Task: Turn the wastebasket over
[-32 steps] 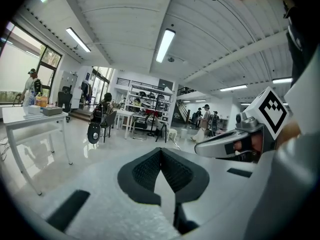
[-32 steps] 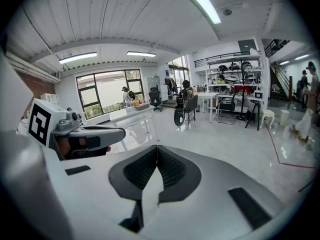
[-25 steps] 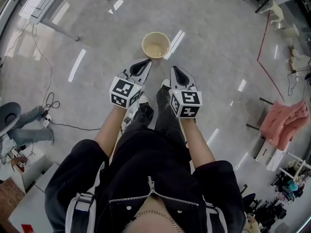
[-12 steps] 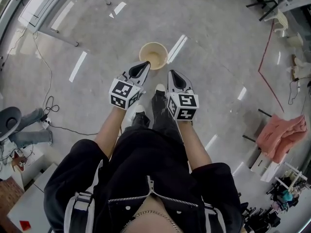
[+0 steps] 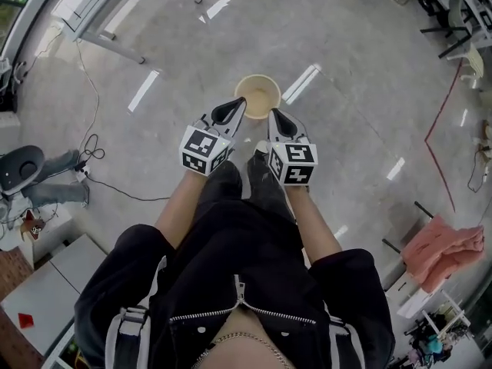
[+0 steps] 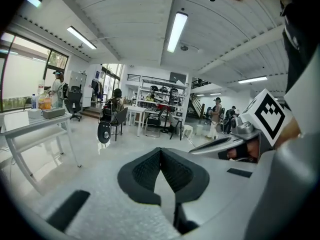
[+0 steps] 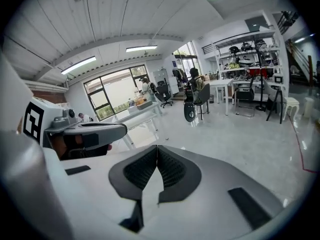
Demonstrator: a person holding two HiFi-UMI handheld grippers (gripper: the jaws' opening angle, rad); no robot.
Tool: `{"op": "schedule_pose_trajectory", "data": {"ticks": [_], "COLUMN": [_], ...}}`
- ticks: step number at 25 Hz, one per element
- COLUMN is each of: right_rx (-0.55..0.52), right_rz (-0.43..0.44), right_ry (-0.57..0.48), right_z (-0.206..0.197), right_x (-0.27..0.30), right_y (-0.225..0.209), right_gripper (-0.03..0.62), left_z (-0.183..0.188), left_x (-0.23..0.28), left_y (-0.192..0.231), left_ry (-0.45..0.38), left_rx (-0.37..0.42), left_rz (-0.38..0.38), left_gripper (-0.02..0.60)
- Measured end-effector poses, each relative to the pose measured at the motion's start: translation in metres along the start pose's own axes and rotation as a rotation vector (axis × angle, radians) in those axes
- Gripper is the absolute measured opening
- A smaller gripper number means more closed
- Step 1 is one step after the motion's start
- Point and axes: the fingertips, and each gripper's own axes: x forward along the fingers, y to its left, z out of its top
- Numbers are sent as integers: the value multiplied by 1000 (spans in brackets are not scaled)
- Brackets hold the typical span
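A: The wastebasket (image 5: 257,97) stands upright on the grey floor (image 5: 346,68), open mouth up, just ahead of the person's feet.

B: Both tongs point toward it. The left gripper (image 5: 239,102) has its jaws pressed together, with nothing between them.

A: Same for the right gripper (image 5: 273,113): jaws together, empty. In the head view the tips flank the near rim. Whether they touch it, nobody can tell.

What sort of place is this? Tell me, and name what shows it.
Probably a workshop or lab: a big open hall with a polished concrete floor, shelves loaded with gear, and a work table with an office chair nearby.
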Motion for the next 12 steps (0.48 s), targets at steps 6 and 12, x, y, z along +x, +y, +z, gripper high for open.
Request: {"op": "schedule_pose_trajectory", "data": {"ticks": [6, 12], "right_rx": [-32, -48], "right_rz": [67, 58], "right_ry": [35, 58], "right_z": [8, 12], "right_x": [28, 56], "right_y": [21, 35], "right_gripper": [11, 11], "left_z": [4, 5], "left_x": [-8, -6], "left_y": [28, 59], "left_ry": [3, -7], "left_rx": [-14, -24], "left_rz": [52, 42], "left_gripper": [5, 5]}}
